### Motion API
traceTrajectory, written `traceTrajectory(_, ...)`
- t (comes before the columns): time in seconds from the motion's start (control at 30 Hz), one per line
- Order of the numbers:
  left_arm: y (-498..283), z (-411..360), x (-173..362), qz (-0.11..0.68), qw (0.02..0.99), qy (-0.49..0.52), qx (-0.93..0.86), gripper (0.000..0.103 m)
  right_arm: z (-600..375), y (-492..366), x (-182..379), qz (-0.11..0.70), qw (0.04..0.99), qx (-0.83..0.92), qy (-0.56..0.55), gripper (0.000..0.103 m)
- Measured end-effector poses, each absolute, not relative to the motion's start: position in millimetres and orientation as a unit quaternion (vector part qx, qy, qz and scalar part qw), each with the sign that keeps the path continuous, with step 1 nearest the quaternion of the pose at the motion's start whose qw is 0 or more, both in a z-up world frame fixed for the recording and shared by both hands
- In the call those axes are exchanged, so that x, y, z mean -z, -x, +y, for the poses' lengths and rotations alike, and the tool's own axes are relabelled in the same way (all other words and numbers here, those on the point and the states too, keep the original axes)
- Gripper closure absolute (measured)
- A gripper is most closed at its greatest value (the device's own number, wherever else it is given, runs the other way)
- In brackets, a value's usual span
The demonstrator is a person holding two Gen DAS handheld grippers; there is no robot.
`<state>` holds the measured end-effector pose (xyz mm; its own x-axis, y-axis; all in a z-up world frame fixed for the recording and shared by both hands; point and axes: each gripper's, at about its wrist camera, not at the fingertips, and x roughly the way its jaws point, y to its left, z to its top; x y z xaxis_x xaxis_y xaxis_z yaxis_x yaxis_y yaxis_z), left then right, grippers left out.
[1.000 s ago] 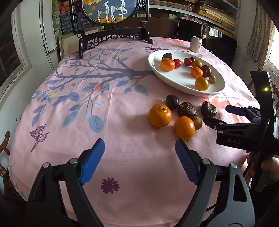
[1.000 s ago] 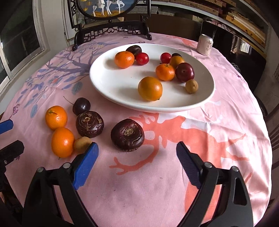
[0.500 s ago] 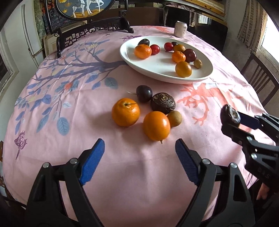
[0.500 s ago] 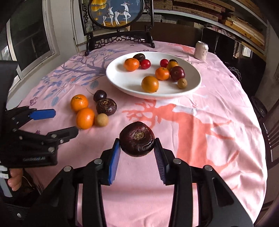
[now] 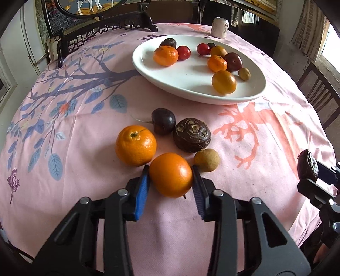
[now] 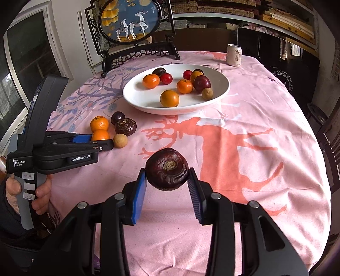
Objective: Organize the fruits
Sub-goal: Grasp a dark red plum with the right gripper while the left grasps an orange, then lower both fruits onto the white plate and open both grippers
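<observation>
My left gripper (image 5: pixel 170 167) has its jaws closing on an orange (image 5: pixel 170 176) that rests on the pink cloth, and both blue pads touch its sides. Beside it lie a stemmed orange (image 5: pixel 135 145), a dark plum (image 5: pixel 163 121), a ridged brown fruit (image 5: pixel 192 134) and a small tan fruit (image 5: pixel 207 157). My right gripper (image 6: pixel 167 176) is shut on a dark purple fruit (image 6: pixel 167 166), held above the cloth. A white plate (image 6: pixel 140 93) farther back holds several fruits. The left gripper (image 6: pixel 101 141) also shows in the right wrist view.
A drink can (image 6: pixel 233 55) stands behind the plate, near the table's far edge. A framed deer screen (image 6: pixel 129 19) on a dark stand sits at the back left. A chair (image 5: pixel 318 93) is at the right. A person's hand (image 6: pixel 40 191) grips the left tool.
The left gripper moved forward to the nearest orange and its jaws closed around it. The right gripper shut on the dark purple fruit, lifted it off the cloth and drew back.
</observation>
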<state>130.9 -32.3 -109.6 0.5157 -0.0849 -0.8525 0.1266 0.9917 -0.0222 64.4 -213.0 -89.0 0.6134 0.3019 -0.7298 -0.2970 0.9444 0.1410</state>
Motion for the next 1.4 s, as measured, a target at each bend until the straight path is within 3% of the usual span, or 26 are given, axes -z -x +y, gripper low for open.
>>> traceTrajectory(0.53,-118,-17,49,0.447,0.889,-0.017,0.096,0.064,-199,-77,77,0.409,0.896,-0.173,-0.008,0.064)
traceTrajectory(0.83,-244,-41,-9,0.438,0.896,-0.039,0.059,0.064,-214,-160,25,0.374,0.917,-0.135,0.031,0.064)
traceTrajectory(1.07,-344,-79,30,0.493,0.868,-0.034,0.044,0.064,-223,-265,61,0.415,0.904,-0.104,0.025,0.064)
traceTrajectory(1.27,-380,-91,52,0.510,0.858,-0.034,0.047,0.063,-225,-300,70,0.406,0.907,-0.096,0.046,0.064)
traceTrajectory(1.33,-388,-93,54,0.509,0.859,-0.031,0.045,0.053,-221,-306,73,0.404,0.908,-0.097,0.057,0.061)
traceTrajectory(1.37,-389,-92,52,0.507,0.860,-0.029,0.045,0.041,-219,-307,72,0.399,0.910,-0.094,0.063,0.049)
traceTrajectory(1.4,-387,-90,48,0.502,0.864,-0.027,0.045,0.040,-219,-306,70,0.395,0.912,-0.090,0.067,0.045)
